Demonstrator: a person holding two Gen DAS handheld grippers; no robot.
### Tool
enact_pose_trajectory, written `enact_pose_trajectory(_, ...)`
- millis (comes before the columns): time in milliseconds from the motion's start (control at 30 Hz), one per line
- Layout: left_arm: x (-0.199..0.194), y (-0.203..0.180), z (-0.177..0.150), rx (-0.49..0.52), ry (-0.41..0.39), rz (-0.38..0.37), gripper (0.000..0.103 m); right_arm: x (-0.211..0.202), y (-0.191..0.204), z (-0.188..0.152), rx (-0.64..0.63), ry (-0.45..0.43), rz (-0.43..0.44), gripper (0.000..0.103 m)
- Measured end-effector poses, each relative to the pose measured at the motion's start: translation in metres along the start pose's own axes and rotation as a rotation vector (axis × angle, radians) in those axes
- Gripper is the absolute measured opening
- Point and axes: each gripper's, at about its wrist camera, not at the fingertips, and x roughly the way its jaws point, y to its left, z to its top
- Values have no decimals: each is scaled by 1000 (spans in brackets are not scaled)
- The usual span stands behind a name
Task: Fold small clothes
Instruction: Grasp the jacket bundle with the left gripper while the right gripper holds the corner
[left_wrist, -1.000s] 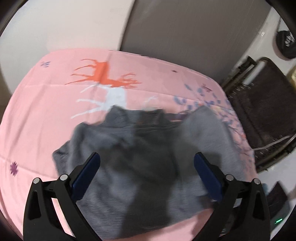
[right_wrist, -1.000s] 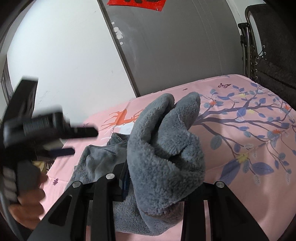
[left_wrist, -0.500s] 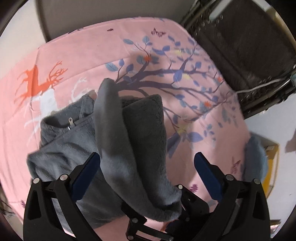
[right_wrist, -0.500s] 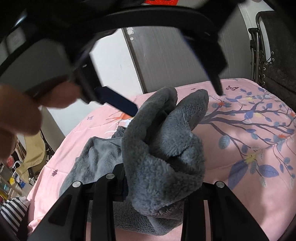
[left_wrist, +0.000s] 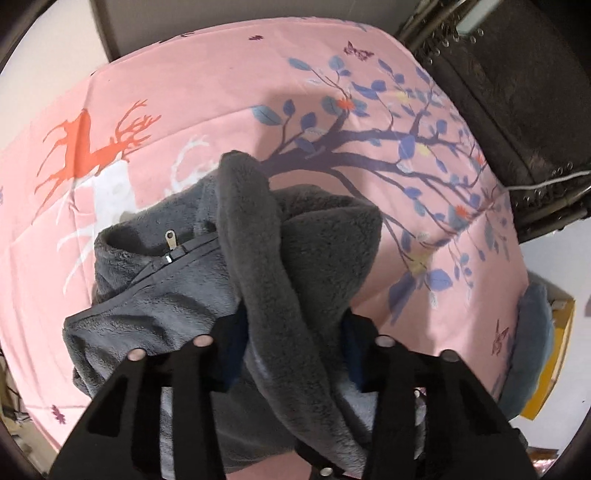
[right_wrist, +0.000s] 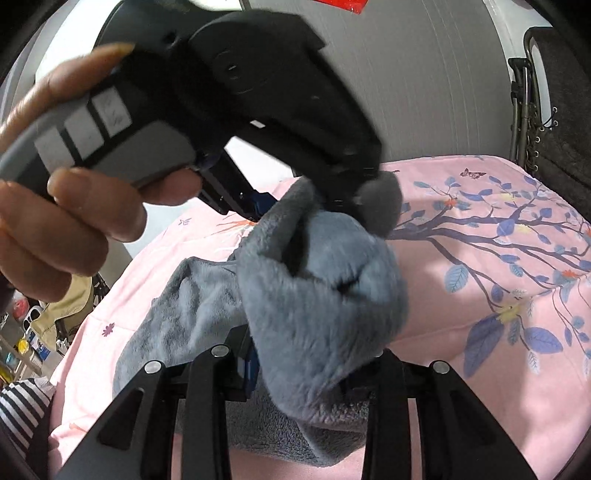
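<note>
We are holding a grey fleece jacket (left_wrist: 162, 295) over a bed covered by a pink sheet (left_wrist: 207, 81) printed with deer and a blue-leaved tree. On the left, the jacket's body is lying on the sheet, its zipper pull (left_wrist: 170, 238) showing near the collar. Our left tongs (left_wrist: 291, 332) are pinching a thick raised fold of the fleece. Our hand (right_wrist: 55, 221) is gripping that tool's handle. To the right, our right tongs (right_wrist: 314, 350) are pinching the same bunched fleece, lifted above the sheet.
</note>
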Motion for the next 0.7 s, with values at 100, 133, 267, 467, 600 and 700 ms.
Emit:
enact_pose_trajectory(100,-2,9,-2,-18,-22,-16,33,-2,3,-2,-17,-3,-8,39)
enact_pose_trajectory(133,-1,10,-2,-25,-26,-20,33,-3,3,-2,-21,-4,-11,43)
enact_pose_trajectory(267,-2,18,-6,-46,-42,-34,33,-12,7,-10,-59,-15,-48,53)
enact_pose_trajectory(467,-4,27,-10,-61,-63,-57,32,-15,9,-16,-82,-38,-80,28)
enact_pose_trajectory(600,-11,29,-11,-64,-87,-75,29,-18,7,-15,-65,-61,-73,23)
enact_pose_trajectory(700,-18,27,-13,-57,-111,-76,29,-21,8,-13,-69,-76,-71,22)
